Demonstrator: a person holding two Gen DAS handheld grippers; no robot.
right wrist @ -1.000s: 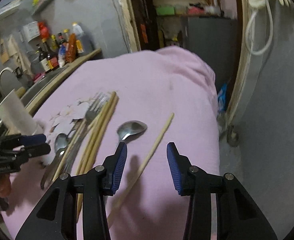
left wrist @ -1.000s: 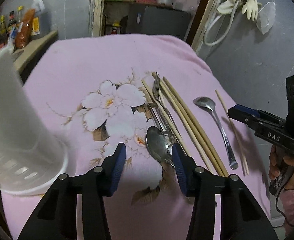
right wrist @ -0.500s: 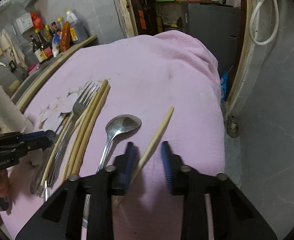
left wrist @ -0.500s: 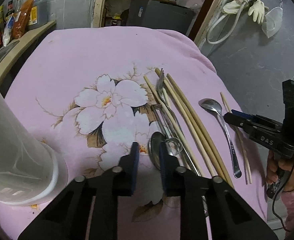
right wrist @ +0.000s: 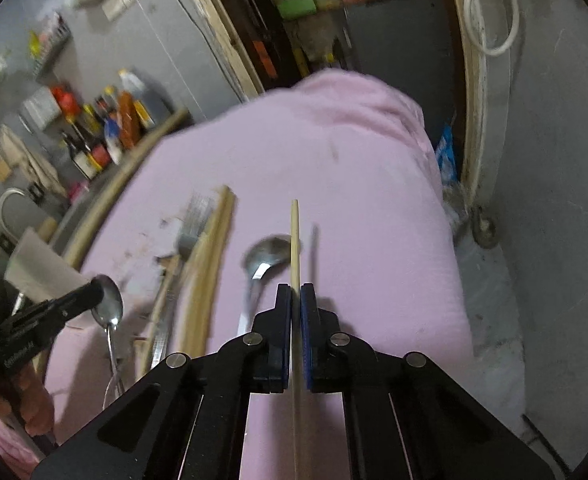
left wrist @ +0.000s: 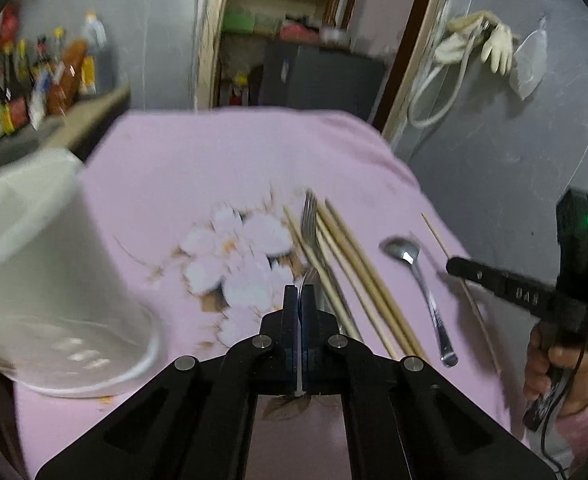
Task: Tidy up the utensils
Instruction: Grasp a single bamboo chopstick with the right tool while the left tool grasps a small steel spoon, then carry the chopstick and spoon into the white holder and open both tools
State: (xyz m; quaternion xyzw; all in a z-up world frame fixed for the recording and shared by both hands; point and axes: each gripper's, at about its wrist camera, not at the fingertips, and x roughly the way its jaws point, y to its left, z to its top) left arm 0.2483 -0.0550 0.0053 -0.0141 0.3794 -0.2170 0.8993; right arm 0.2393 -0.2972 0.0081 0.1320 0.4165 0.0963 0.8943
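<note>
Two close, downward-tilted wrist views, sharing the pink cloth [left wrist: 222, 152] and utensils.

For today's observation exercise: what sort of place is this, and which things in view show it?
Probably a home kitchen corner: sauce bottles on a counter, rubber gloves hanging on the wall, cutlery and chopsticks on a pink cloth.

A home kitchen: sauce bottles [right wrist: 106, 136] on a counter, rubber gloves [left wrist: 490, 42] hanging on the wall.
</note>
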